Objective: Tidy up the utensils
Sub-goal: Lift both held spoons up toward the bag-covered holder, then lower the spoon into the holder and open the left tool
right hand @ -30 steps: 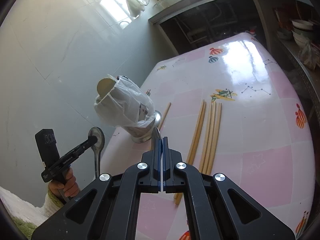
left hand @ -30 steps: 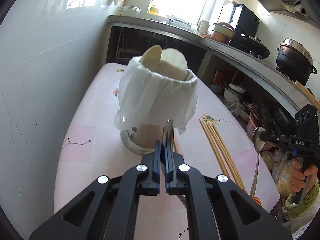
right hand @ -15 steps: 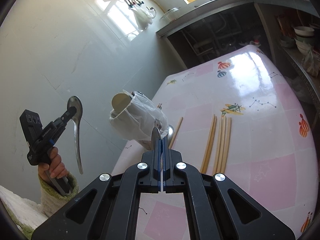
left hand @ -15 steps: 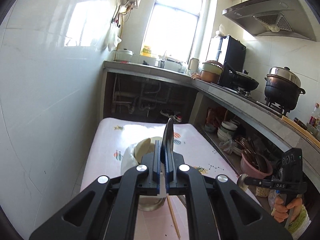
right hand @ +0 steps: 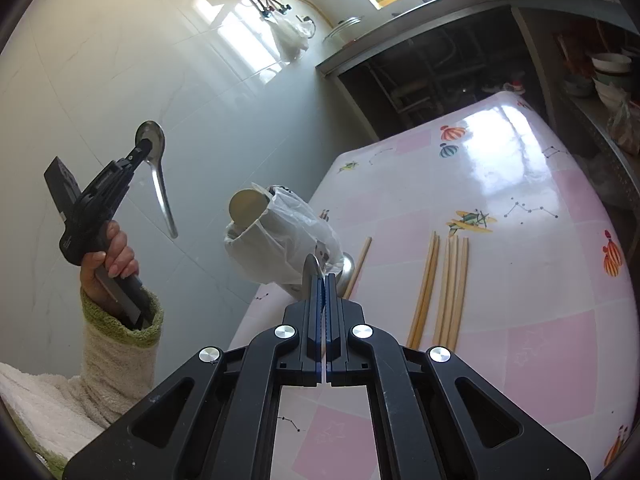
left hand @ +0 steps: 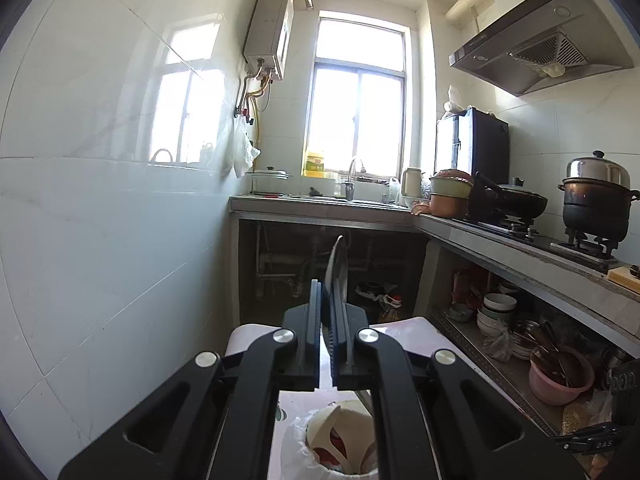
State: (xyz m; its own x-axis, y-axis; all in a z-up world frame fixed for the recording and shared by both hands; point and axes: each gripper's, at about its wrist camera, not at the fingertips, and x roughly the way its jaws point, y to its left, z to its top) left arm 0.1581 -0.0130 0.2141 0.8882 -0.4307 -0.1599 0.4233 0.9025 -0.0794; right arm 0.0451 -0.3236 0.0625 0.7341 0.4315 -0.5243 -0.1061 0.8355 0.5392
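Note:
A bag-wrapped metal utensil holder [right hand: 280,236] stands at the table's left edge with pale spatulas in it. Seen from above in the left wrist view, the holder [left hand: 340,444] lies just below my fingers. My left gripper [right hand: 145,146] is raised left of and above the holder, shut on a metal spoon [right hand: 160,188] near its bowl, with the handle hanging down. In the left wrist view that spoon [left hand: 335,272] stands edge-on between the pads. My right gripper [right hand: 323,280] is shut on a second spoon [right hand: 310,272], in front of the holder. Several wooden chopsticks [right hand: 444,284] lie on the table.
The pink patterned table [right hand: 520,340] runs along a white tiled wall [right hand: 120,60]. One loose chopstick [right hand: 358,264] lies by the holder's base. To the right are a counter shelf with stacked bowls [left hand: 496,308] and a pink basin [left hand: 560,376].
My left gripper has risen with its spoon from beside the holder's base to above its rim, and its view tipped up toward the window. The right gripper has hardly moved.

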